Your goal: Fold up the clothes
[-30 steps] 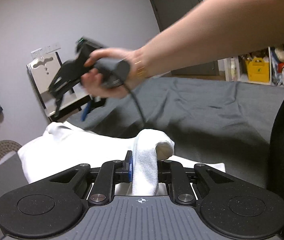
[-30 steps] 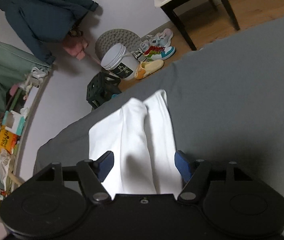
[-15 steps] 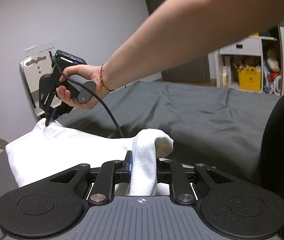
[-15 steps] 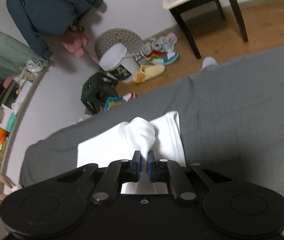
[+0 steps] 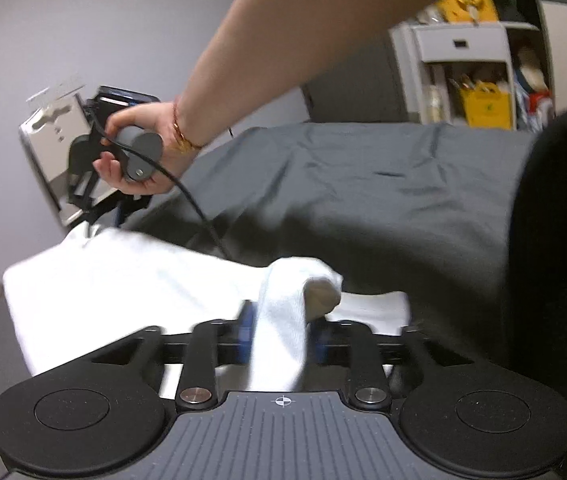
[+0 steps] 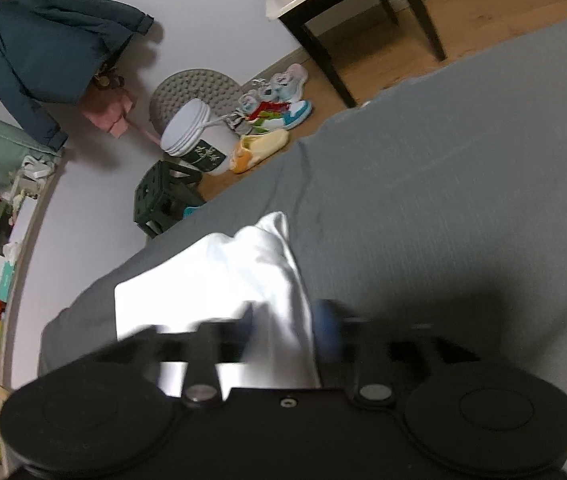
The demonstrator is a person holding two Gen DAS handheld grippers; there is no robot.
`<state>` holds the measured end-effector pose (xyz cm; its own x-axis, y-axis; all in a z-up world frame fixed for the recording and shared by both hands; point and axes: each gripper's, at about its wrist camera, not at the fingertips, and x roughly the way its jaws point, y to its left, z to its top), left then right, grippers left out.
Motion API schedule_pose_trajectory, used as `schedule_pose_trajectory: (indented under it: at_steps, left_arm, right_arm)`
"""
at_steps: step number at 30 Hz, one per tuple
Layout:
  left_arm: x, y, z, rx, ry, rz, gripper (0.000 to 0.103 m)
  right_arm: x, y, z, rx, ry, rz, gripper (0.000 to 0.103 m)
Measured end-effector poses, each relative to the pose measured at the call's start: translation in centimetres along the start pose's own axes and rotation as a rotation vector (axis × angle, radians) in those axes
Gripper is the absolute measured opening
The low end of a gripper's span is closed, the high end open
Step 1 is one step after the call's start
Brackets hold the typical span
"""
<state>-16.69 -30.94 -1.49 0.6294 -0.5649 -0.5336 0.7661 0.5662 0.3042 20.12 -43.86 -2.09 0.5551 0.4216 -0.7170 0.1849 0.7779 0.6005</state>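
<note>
The left gripper (image 5: 281, 336) clamps a bunched fold of the white cotton garment (image 5: 123, 280) on the grey-sheeted bed (image 5: 363, 184). The right gripper (image 6: 287, 328), motion-blurred, straddles the garment's far edge with fingers apart; whether it pinches cloth I cannot tell.

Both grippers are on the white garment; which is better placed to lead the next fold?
Probably the left gripper: it visibly pinches a bunched edge of the white garment. The right gripper is blurred, its fingers straddling cloth, so its grip is uncertain.
</note>
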Motion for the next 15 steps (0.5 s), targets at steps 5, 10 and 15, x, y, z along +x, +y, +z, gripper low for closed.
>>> schedule_pose_trajectory:
  at_steps: [5,10,15]
  left_arm:
    - [-1.9,1.2,0.1,-0.091,0.009,-0.056,0.063]
    - [-6.5,3.4,-0.4,-0.113,-0.007,-0.088,0.075]
    - [-11.0,6.6,-2.4,-0.182,0.017,-0.095,0.083]
  right_arm:
    - [-6.8,1.7,-3.9,-0.127,0.016,0.02,0.059]
    - [-14.1,3.6,-10.6,-0.223,0.082,0.129,0.064]
    - [-15.8,4.4,-17.5,-0.228,0.238,0.106,0.073]
